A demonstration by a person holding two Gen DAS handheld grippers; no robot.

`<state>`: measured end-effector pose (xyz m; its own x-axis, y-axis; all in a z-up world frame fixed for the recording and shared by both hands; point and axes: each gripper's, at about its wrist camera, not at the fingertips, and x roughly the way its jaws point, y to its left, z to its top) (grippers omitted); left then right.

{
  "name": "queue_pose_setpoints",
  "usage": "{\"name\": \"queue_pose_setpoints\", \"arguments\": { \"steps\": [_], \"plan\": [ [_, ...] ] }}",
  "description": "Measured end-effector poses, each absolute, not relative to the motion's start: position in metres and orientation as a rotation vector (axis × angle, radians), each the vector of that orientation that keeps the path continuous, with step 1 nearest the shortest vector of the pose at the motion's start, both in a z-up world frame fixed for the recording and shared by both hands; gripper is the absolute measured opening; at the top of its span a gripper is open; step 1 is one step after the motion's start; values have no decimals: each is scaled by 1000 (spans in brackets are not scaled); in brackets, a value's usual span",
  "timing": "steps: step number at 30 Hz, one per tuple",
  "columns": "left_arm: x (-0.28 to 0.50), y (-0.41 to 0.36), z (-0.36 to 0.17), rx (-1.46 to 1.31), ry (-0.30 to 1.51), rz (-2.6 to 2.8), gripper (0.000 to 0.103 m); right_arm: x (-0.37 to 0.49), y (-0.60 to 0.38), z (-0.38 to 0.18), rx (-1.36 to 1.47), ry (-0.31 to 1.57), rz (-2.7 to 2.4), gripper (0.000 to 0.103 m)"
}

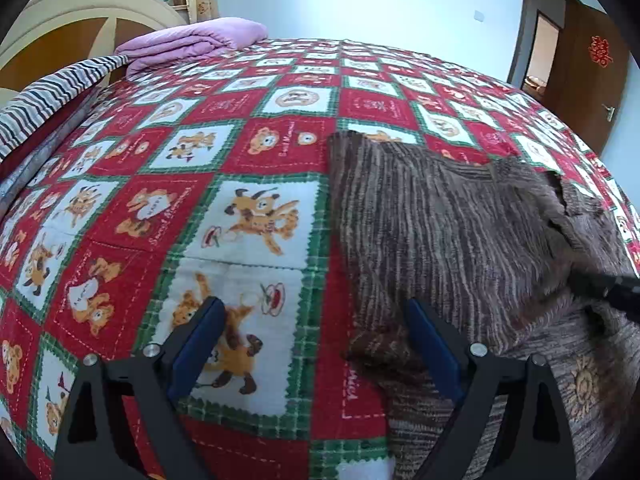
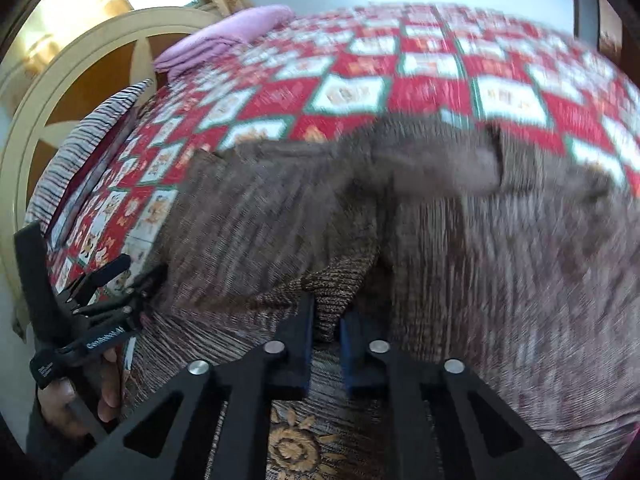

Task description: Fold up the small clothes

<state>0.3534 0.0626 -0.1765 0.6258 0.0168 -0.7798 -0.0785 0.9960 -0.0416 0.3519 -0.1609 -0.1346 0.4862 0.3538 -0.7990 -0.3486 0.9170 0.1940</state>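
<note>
A brown striped knit garment (image 1: 452, 228) lies on the bed, partly folded, with an orange flower motif (image 1: 586, 386) near its front edge. My left gripper (image 1: 316, 340) is open and empty, its right finger over the garment's left edge. My right gripper (image 2: 326, 324) is shut on a fold of the brown garment (image 2: 500, 264) and holds it lifted. The view is motion-blurred. The left gripper (image 2: 108, 280) shows in the right wrist view at the garment's left side, held by a hand. The right gripper's tip (image 1: 608, 288) shows in the left wrist view.
The bed has a red, white and green bear-print quilt (image 1: 192, 200). A folded purple blanket (image 1: 192, 42) and a striped pillow (image 1: 44, 96) lie by the headboard (image 1: 80, 12) at the far left. A brown door (image 1: 584, 76) stands at the right.
</note>
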Motion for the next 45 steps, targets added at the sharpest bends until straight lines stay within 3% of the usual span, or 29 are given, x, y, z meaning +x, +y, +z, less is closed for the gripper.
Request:
{"name": "queue_pose_setpoints", "arguments": {
  "steps": [6, 10, 13, 15, 17, 27, 29, 33, 41, 45],
  "plan": [
    [342, 59, -172, -103, 878, -100, 103, 319, -163, -83, -191, 810, 416, 8],
    [338, 48, -171, -65, 879, -149, 103, 311, -170, -110, -323, 836, 367, 9],
    [334, 49, -167, -70, 847, -158, 103, 317, -186, -146, -355, 949, 327, 22],
    [328, 53, -162, -91, 815, -164, 103, 315, -203, -146, -285, 927, 324, 43],
    [320, 60, -153, -127, 750, -159, 103, 320, -225, -137, -184, 933, 307, 51],
    [337, 62, -171, -132, 868, -50, 103, 388, -235, -134, 259, 989, 356, 51],
    [339, 55, -174, -92, 881, -47, 103, 404, -222, -140, 205, 985, 332, 44],
    [337, 51, -175, -57, 886, -42, 103, 411, -198, -153, 118, 1034, 355, 7],
    [338, 49, -176, -42, 889, -38, 103, 391, -201, -107, 104, 843, 372, 3],
    [338, 48, -176, -37, 891, -34, 103, 402, -210, -109, 56, 792, 218, 3]
  ]
}}
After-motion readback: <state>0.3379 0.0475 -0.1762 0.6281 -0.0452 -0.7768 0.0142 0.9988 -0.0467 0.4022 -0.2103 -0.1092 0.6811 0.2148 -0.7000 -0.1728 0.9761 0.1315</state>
